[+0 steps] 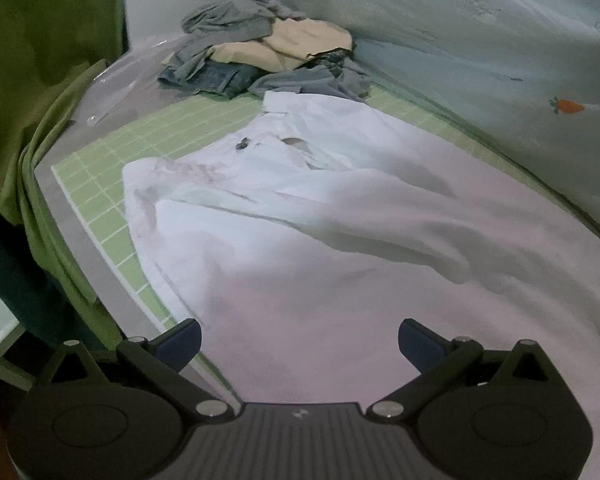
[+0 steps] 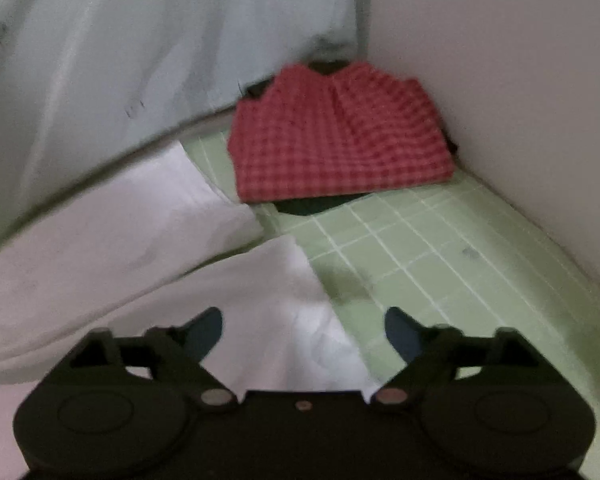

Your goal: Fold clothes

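While the white cotton shirt lies spread across the pale green gridded cutting mat, it fills nearly all the space ahead of the left gripper, running from directly under the fingertips out to its collar at the far end. That gripper's jaws stand wide apart with nothing between them; the cloth passes beneath them, and whether the pads brush it cannot be told. Dark smudges mark the shirt near the collar, too blurred to identify.

In the right wrist view the same shirt shows as two folded white flaps lying ahead and to the left of the right gripper, one corner reaching under the gap between the fingers. Those jaws also stand fully spread and hold nothing. This view is smeared by motion, so the shirt's edges are soft.

Beyond the shirt's collar, far ahead of the left gripper, sits a heap of grey, beige and denim clothes, its lower pieces hidden under the upper ones. Ahead of the right gripper, well apart, a folded red checked cloth rests on a dark item, mostly covered. A pale blue sheet with orange carrot prints rises behind, and green fabric hangs at the left, cut off by the frame.
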The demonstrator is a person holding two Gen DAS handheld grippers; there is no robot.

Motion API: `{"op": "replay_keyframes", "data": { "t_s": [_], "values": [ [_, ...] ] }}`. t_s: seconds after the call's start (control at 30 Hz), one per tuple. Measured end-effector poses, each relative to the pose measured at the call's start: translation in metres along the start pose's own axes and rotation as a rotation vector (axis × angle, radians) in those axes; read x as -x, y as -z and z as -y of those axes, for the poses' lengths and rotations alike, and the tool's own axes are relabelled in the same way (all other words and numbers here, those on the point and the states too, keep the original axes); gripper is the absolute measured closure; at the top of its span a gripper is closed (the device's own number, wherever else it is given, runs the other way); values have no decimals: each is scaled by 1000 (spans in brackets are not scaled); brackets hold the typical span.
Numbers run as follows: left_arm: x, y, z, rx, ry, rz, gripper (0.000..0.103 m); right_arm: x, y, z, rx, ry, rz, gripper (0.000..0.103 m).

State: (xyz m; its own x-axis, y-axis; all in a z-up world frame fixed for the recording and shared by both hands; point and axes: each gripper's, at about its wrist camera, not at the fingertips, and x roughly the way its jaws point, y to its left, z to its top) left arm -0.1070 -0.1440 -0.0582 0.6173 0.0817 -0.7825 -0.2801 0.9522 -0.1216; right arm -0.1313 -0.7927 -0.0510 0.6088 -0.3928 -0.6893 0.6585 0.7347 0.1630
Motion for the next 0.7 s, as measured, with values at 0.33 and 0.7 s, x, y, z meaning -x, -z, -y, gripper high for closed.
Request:
{"op": "replay_keyframes", "data": {
  "t_s": [0.33, 0.7],
  "values": [
    [-9, 3, 6, 19, 68, -25, 0, 81, 98, -25, -80, -37, -43, 0],
    [-10, 15, 15, -21, 121, -46, 0, 86, 134, -13, -83, 0, -126, 0]
  ]
}}
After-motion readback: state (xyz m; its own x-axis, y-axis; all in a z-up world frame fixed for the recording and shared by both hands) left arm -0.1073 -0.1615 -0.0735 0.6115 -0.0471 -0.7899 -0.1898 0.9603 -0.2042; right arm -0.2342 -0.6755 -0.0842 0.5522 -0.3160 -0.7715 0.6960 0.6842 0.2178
